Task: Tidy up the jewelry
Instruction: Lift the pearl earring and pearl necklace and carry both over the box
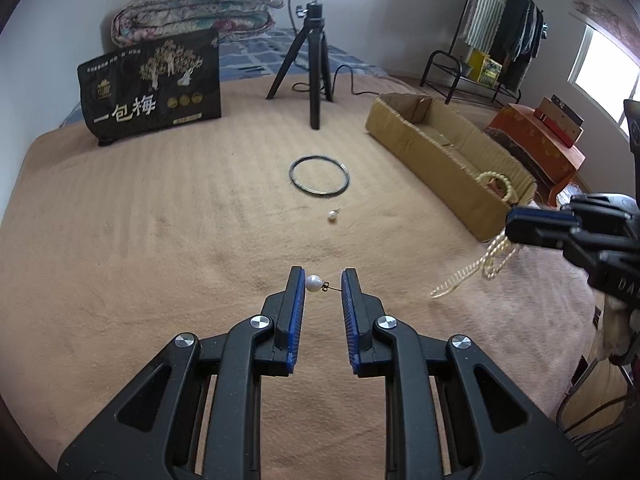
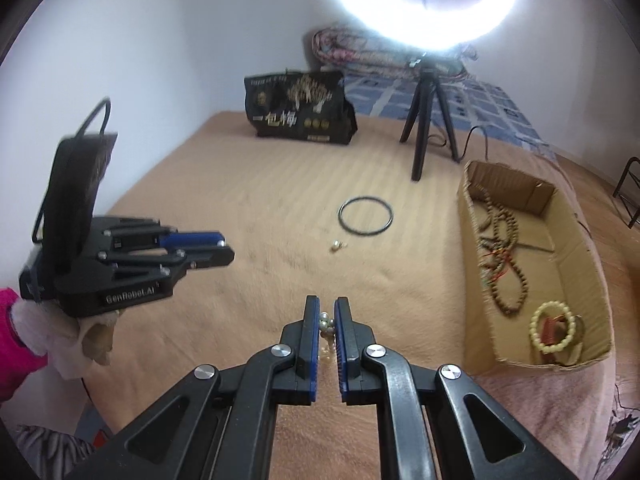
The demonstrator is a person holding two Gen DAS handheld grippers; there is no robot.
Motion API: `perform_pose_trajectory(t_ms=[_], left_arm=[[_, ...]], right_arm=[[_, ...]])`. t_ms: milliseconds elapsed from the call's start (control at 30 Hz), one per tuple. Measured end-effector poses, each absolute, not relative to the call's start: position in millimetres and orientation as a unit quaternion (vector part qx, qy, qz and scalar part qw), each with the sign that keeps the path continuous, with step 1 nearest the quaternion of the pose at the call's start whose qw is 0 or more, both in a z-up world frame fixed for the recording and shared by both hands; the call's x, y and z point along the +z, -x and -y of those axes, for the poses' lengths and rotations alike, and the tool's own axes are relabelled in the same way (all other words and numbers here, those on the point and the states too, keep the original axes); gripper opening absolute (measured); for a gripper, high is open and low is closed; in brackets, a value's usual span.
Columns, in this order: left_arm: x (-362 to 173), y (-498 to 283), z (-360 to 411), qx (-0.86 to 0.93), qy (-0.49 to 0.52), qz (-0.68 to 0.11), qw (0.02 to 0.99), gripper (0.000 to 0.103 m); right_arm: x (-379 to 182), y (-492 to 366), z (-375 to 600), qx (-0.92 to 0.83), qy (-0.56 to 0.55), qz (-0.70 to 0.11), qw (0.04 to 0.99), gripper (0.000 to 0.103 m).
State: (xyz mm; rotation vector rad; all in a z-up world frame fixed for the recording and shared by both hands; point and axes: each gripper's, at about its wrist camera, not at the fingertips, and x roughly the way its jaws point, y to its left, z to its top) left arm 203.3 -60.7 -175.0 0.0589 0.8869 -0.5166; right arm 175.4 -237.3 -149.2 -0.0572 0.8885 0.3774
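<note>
The left gripper (image 1: pixel 322 280) is clamped on a pearl earring (image 1: pixel 314 282): the pearl sits against the left pad and the thin post reaches across to the right pad, so the earring spans the narrow gap crosswise, held above the tan blanket (image 1: pixel 160 240) that covers the bed. The right gripper (image 2: pixel 326 316) has its pads drawn almost together on a pearl strand (image 2: pixel 326 326); a few beads show between the blue pads, and in the left wrist view the rest of the strand (image 1: pixel 480 264) hangs in loops from it, its loose end trailing down toward the blanket.

Beyond the left gripper, near the middle of the bed, a second pearl earring (image 1: pixel 332 216) lies on the blanket. Just beyond that lies a thin dark hoop (image 1: pixel 319 176), flat and apart from the earring.

To the right stands a long, shallow cardboard box (image 2: pixel 476 240), open at the top. Its near end holds a pale bead bracelet (image 2: pixel 554 330) lying around a small reddish object, and brown bead necklaces (image 2: pixel 506 248) are heaped along its middle and far part.

At the far side a black tripod (image 1: pixel 314 68) stands on the blanket under a bright ring light (image 2: pixel 424 4). Left of it a black bag (image 1: pixel 152 88) with gold printing stands upright. Behind these lies a folded floral quilt (image 1: pixel 196 8) on a blue patterned sheet. At the near left of the right wrist view, a pink sleeve (image 2: pixel 12 344) shows behind the left gripper.
</note>
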Motion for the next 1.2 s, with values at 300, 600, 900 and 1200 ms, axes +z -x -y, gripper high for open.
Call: perform_pose_trajectory(t_ms=[300,600,900,1200], left_arm=[[-152,-193,86,-0.274,-0.031,-0.407,0.871,0.017],[-135,-186,130,-0.312,-0.033,-0.391,0.865,0.017],[-127,-194,180,-0.34,-0.04,-0.381,0.859,0.017],[-125,-207,225,-0.361,-0.05,-0.375,0.853,0.017]], right_arm=[[-109,-166,268,0.155,0.032,-0.403,0.901,0.005],[-79,-167,316,0.119,0.024,-0.381,0.917,0.005],[-73,-188,358,0.094,0.015,-0.379,0.92,0.005],[-76,-217,384,0.084,0.007,-0.376,0.923,0.005]])
